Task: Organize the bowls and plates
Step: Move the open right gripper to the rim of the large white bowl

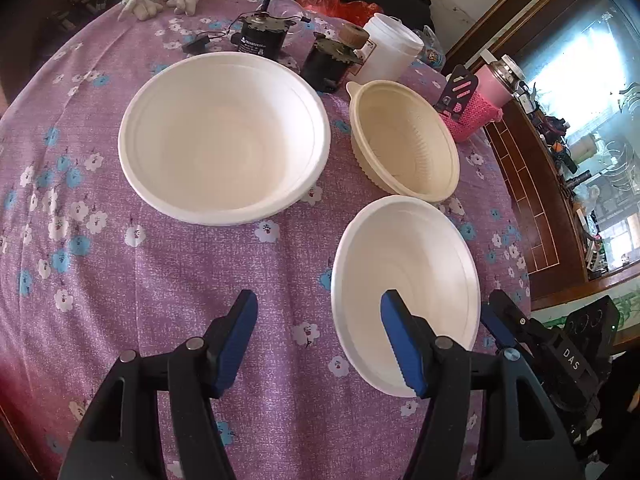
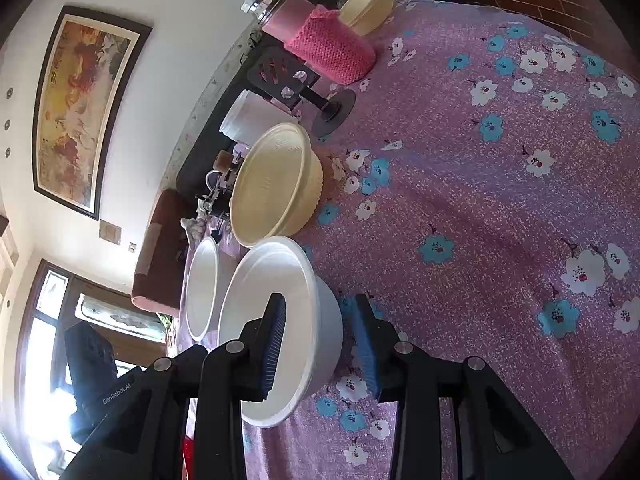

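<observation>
Three bowls sit on the table (image 1: 160, 280), which wears a soft purple cloth with blue and white flowers. The big white bowl (image 1: 224, 136) is smooth and round. The cream bowl (image 1: 404, 140) has little ridges. Behind them stand two black motors (image 1: 260, 36), a white tub (image 1: 390, 50) and a pink knitted cup (image 1: 478, 110). The left tongs (image 1: 318, 344) are spread wide, holding nothing. The right tongs (image 2: 320, 344) are apart, one finger inside the small white bowl (image 2: 304, 300), one outside its wall
</observation>
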{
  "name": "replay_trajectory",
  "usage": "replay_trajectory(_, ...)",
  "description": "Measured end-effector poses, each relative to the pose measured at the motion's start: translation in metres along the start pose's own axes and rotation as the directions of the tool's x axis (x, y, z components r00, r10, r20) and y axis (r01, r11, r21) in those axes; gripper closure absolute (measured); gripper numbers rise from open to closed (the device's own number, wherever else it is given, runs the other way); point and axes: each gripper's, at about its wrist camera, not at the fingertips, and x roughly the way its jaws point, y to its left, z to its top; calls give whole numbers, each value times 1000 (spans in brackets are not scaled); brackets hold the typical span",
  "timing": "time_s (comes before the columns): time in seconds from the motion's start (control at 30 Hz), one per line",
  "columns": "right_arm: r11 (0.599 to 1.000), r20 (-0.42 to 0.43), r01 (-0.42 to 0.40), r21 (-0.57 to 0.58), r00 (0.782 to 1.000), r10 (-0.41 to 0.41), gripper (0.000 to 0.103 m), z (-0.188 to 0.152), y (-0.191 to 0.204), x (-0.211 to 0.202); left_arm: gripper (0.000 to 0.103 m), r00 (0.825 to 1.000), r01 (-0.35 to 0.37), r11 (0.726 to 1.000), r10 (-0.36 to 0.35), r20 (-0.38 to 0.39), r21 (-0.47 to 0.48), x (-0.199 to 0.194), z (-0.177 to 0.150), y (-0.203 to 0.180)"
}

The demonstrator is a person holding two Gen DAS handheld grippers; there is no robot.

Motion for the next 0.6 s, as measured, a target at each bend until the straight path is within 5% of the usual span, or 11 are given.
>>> replay_trajectory(0.6,997,-36,-66,30,997,67,66,-4,-6,13,42,998,54,999,-54,-27,-2,11,1,-15)
